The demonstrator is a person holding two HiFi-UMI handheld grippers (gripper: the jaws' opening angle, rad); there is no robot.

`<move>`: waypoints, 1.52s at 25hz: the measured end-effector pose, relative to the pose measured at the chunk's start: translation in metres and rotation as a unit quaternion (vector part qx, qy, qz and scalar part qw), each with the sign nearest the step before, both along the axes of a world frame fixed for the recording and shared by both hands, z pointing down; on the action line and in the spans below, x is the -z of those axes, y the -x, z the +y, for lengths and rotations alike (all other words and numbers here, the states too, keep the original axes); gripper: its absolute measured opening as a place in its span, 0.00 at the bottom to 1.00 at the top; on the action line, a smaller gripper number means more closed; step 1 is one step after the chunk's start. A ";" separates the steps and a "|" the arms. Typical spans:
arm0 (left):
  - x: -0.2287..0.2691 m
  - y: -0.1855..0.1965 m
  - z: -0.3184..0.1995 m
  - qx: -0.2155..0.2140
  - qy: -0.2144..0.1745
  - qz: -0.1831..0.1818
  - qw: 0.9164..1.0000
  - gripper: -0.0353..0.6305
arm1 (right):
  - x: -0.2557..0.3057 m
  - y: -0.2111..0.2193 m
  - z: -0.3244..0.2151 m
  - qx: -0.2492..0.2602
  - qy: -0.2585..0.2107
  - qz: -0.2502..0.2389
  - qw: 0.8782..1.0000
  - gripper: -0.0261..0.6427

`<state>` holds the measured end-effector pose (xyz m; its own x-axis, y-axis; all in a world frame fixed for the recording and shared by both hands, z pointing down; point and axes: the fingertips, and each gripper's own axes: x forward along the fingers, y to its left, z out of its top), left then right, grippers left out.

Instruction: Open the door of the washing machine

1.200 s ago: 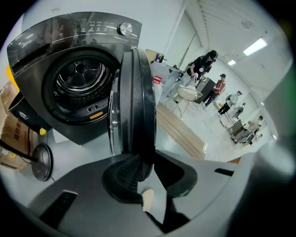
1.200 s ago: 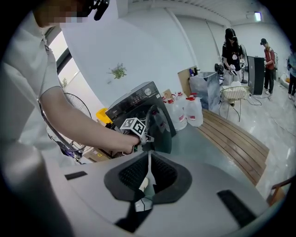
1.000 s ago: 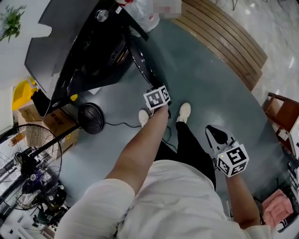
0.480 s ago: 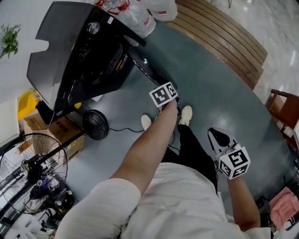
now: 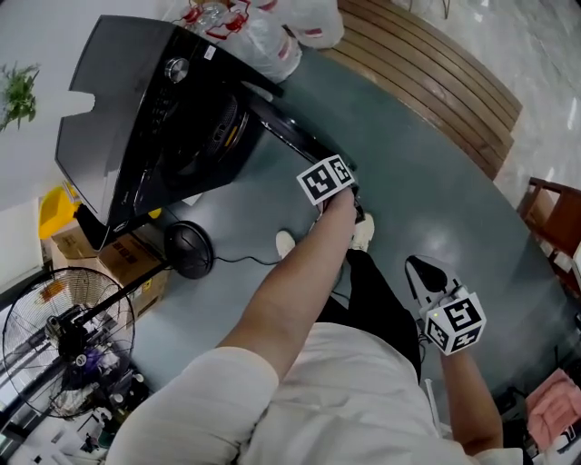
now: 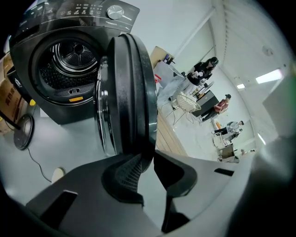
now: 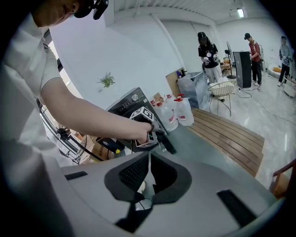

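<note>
The black front-loading washing machine (image 5: 136, 109) stands at the upper left, and its drum (image 6: 69, 60) shows through the opening. Its round door (image 5: 290, 136) is swung well out from the front. My left gripper (image 5: 343, 173) is at the door's free edge. In the left gripper view the rim of the door (image 6: 132, 92) runs down between the jaws of that gripper (image 6: 147, 159), which are shut on it. My right gripper (image 5: 416, 265) hangs beside the person's legs, shut and empty (image 7: 149, 159), and looks toward the machine (image 7: 125, 109).
A floor fan (image 5: 64, 336), a round black base (image 5: 186, 250) with a cable and cardboard boxes (image 5: 127, 263) sit left of the machine. Plastic bags (image 5: 272, 27) lie behind it. A curved wooden step (image 5: 427, 73) and a wooden chair (image 5: 554, 218) are to the right. Several people stand far off.
The left gripper has moved right and away from the machine with the door's edge in it, so the door stands wider. The right gripper has shifted only slightly.
</note>
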<state>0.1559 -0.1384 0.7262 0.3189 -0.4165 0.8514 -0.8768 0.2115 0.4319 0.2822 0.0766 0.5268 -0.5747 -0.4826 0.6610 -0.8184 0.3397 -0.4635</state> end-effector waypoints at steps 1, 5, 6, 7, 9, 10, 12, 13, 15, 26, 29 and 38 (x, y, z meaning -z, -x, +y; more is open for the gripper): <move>0.000 -0.004 -0.003 0.003 0.000 0.003 1.000 0.18 | -0.001 -0.002 -0.001 -0.002 0.000 0.000 1.000 0.08; 0.000 -0.020 -0.015 0.012 0.001 0.018 1.000 0.18 | -0.005 -0.011 -0.002 -0.006 0.004 0.000 1.000 0.08; 0.000 -0.023 -0.018 0.014 0.000 0.022 1.000 0.18 | -0.006 -0.013 -0.003 -0.007 0.004 0.000 1.000 0.08; 0.000 -0.027 -0.022 0.015 0.000 0.026 1.000 0.18 | -0.006 -0.014 -0.003 -0.008 0.005 -0.001 1.000 0.08; 0.000 -0.033 -0.028 0.018 -0.002 0.033 0.999 0.18 | -0.008 -0.016 -0.004 -0.010 0.006 -0.002 1.000 0.08; 0.001 -0.036 -0.031 0.020 -0.002 0.036 0.999 0.17 | -0.008 -0.017 -0.004 -0.011 0.007 -0.002 1.000 0.08; 0.002 -0.042 -0.037 0.022 -0.004 0.041 0.999 0.17 | -0.009 -0.019 -0.005 -0.011 0.009 -0.003 1.000 0.08; 0.002 -0.044 -0.040 0.023 -0.005 0.044 0.999 0.17 | -0.009 -0.020 -0.006 -0.011 0.010 -0.003 1.000 0.08; 0.003 -0.049 -0.045 0.025 -0.006 0.048 0.999 0.17 | -0.010 -0.022 -0.006 -0.011 0.010 -0.002 1.000 0.08; 0.003 -0.056 -0.052 0.029 -0.006 0.063 0.998 0.17 | -0.011 -0.029 -0.005 -0.013 0.011 0.000 1.000 0.08; 0.003 -0.056 -0.052 0.029 -0.008 0.067 0.997 0.17 | -0.012 -0.029 -0.004 -0.013 0.012 0.000 1.000 0.08; 0.008 -0.058 -0.053 0.013 -0.023 0.083 0.996 0.17 | -0.012 -0.025 -0.002 -0.003 0.012 0.003 1.000 0.08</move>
<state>0.2143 -0.1911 0.7178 0.4417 -0.4631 0.7684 -0.7875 0.2102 0.5793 0.3068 0.0742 0.5387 -0.5682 -0.4701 0.6754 -0.8229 0.3233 -0.4673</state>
